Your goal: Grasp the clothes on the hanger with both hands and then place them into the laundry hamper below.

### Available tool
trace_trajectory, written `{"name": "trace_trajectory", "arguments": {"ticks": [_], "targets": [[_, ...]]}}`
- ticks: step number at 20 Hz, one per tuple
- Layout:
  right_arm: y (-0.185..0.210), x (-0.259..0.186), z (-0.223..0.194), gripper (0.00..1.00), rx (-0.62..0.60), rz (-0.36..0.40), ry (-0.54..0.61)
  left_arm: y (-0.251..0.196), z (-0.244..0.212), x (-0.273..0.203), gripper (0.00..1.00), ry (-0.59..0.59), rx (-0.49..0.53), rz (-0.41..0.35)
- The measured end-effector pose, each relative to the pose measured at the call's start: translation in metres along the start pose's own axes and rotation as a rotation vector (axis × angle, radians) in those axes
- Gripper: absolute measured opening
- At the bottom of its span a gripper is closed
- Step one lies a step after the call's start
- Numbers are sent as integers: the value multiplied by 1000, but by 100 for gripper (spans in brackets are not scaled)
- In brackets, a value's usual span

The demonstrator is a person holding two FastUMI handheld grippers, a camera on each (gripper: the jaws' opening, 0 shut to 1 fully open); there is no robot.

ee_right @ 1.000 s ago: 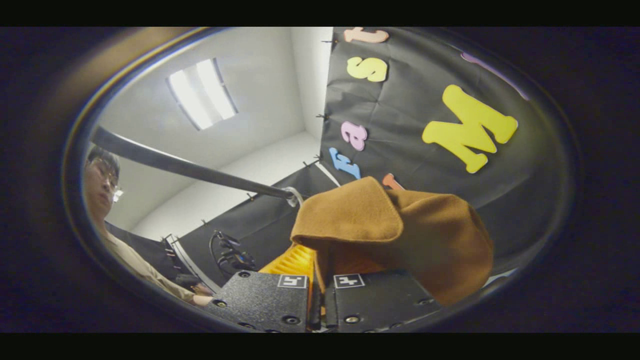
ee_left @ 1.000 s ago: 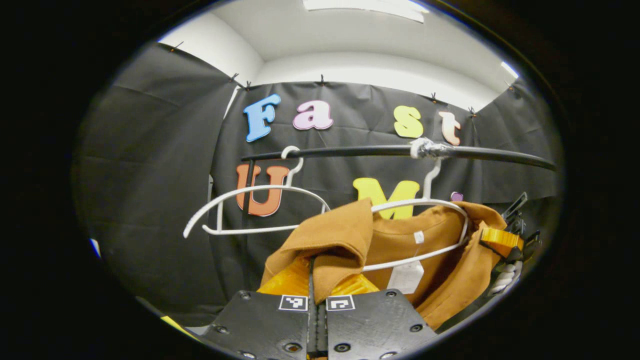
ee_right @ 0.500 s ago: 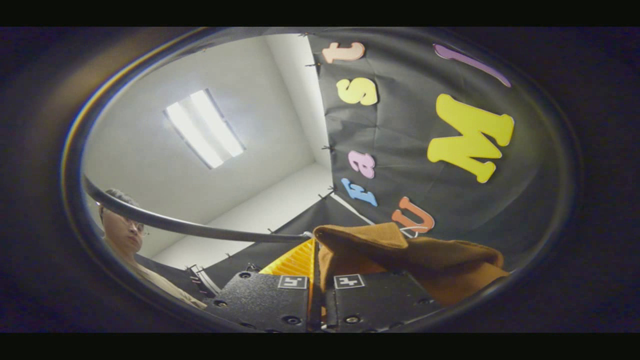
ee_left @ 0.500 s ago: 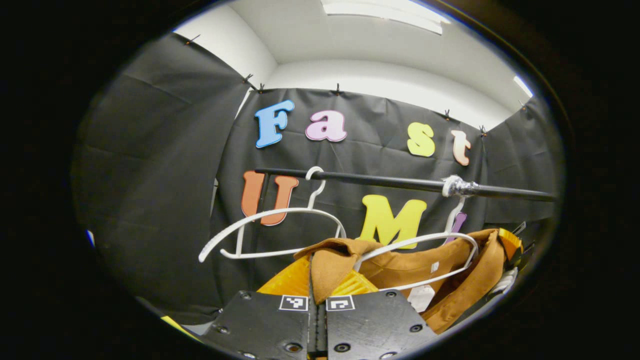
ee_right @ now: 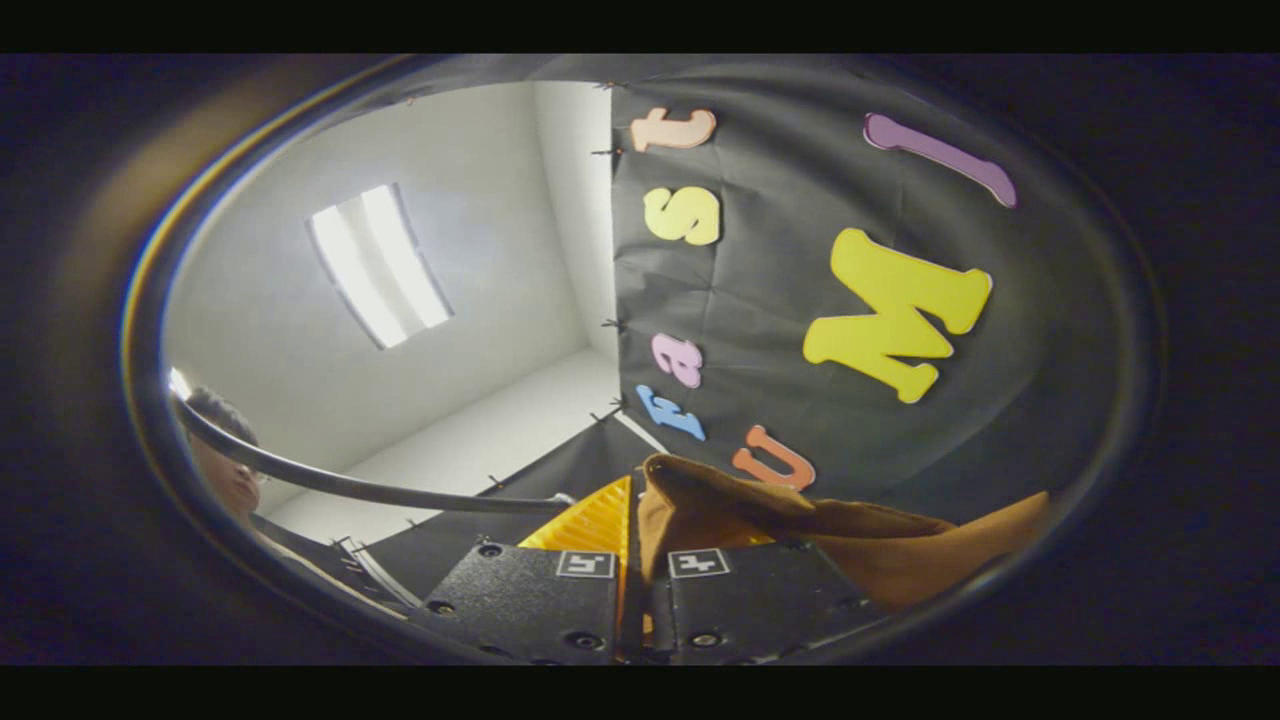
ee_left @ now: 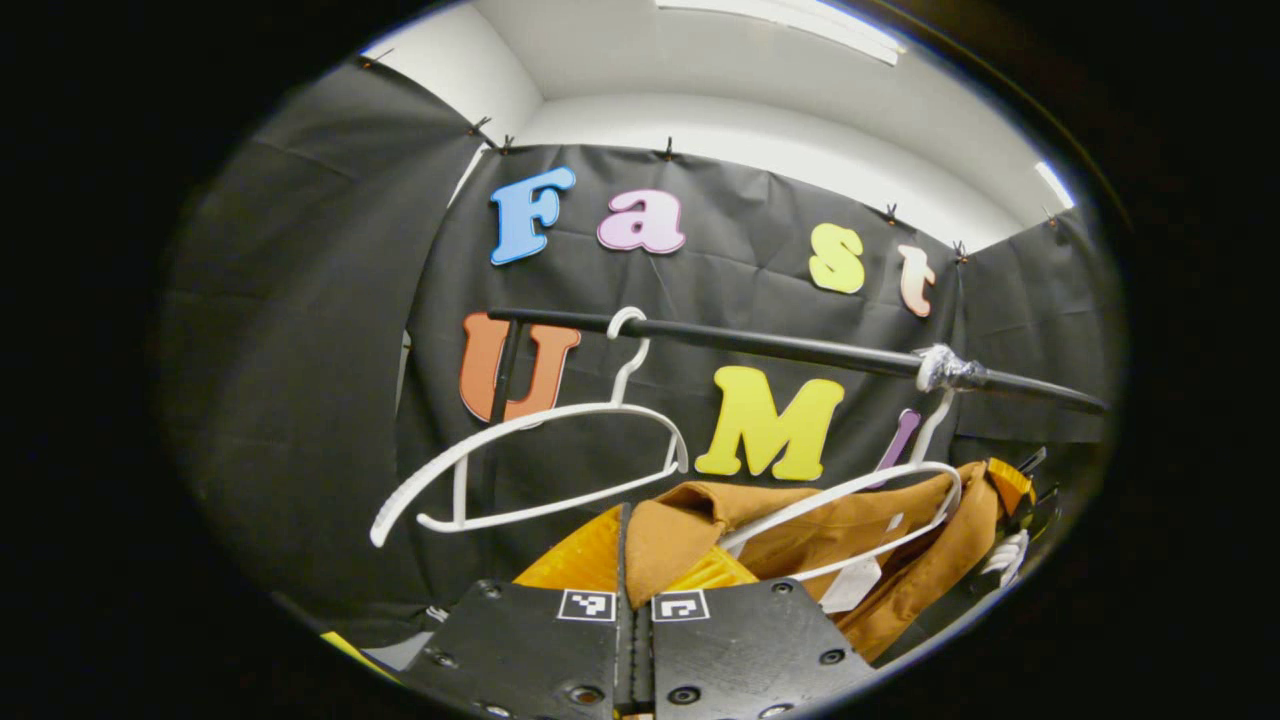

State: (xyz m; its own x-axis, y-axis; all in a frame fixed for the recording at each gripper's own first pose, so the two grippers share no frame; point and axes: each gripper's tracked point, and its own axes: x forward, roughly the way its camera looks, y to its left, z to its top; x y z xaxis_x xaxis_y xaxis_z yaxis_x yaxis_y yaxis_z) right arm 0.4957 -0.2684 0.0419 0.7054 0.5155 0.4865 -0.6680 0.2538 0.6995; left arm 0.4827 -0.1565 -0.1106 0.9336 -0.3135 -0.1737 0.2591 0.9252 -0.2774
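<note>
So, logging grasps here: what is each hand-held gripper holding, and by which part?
Both hold the brown garment: left hand-held gripper pinches a fold by the collar; right hand-held gripper pinches another edge fold.

The brown garment (ee_left: 870, 540) is a soft, matt, felt-like cloth. Both white hangers (ee_left: 530, 460) look like smooth plastic. The black rail (ee_left: 780, 347) has a slight sheen (a crinkled silvery tape wrap (ee_left: 945, 368) sits on it). The wall cloth (ee_left: 300, 300) is matt and creased.
</note>
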Motion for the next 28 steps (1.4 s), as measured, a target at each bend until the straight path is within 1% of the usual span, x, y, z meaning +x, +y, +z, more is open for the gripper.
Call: {"name": "trace_trajectory", "arguments": {"ticks": [1, 2, 3, 4, 5, 6, 7, 10, 12, 14, 15, 18, 19, 20, 21, 24, 25, 26, 28], "targets": [[-3, -1, 2, 5, 4, -12, -8, 0, -2, 0, 5, 3, -6, -5], [-8, -2, 4, 5, 11, -26, -17, -2, -5, -1, 0, 3, -23, -12], [-13, -3, 5, 5, 16, -42, -20, -2, -8, 0, 0, 7, -38, -18], [-21, -3, 7, 5, 25, -58, -22, -2, -12, 1, 4, 12, -49, -20], [-28, -4, 7, 5, 37, -74, -17, -2, -16, 2, 4, 26, -56, -27], [-37, -3, 7, 5, 52, -82, -4, -3, -19, 2, 4, 30, -66, -36], [-42, -5, 8, 6, 79, -86, -6, -3, -21, 2, 0, 33, -76, -41], [-55, -10, 15, 6, 144, -90, -19, -5, -21, 2, 0, 26, -95, -60], [-57, -9, 16, 5, 145, -100, -13, -3, -18, 3, 0, 22, -94, -68], [-58, -6, 16, 7, 112, -105, -6, -2, -15, 6, 0, 27, -102, -66], [-66, -4, 13, 5, 111, -118, -2, 0, -16, 9, 0, 25, -109, -69], [-83, -8, 11, 6, 173, -147, -10, -2, -20, 7, 0, 16, -178, -84], [-95, -9, 5, 5, 176, -180, -3, -1, -28, 6, 4, 37, -174, -79], [-104, -10, -5, 5, 169, -213, 23, 3, -37, 7, 0, 52, -151, -67], [-107, -11, -13, 6, 160, -228, 37, 8, -45, 3, 0, 67, -140, -60], [-107, -14, -28, 6, 173, -231, 58, 21, -60, -3, 0, 84, -174, -28], [-112, -16, -39, 5, 179, -245, 70, 27, -66, -7, 5, 95, -176, -16], [-118, -18, -48, 6, 176, -263, 88, 33, -74, -8, 0, 106, -177, -1], [-121, -26, -63, 6, 165, -285, 115, 42, -90, -14, 0, 138, -171, 39]]}}
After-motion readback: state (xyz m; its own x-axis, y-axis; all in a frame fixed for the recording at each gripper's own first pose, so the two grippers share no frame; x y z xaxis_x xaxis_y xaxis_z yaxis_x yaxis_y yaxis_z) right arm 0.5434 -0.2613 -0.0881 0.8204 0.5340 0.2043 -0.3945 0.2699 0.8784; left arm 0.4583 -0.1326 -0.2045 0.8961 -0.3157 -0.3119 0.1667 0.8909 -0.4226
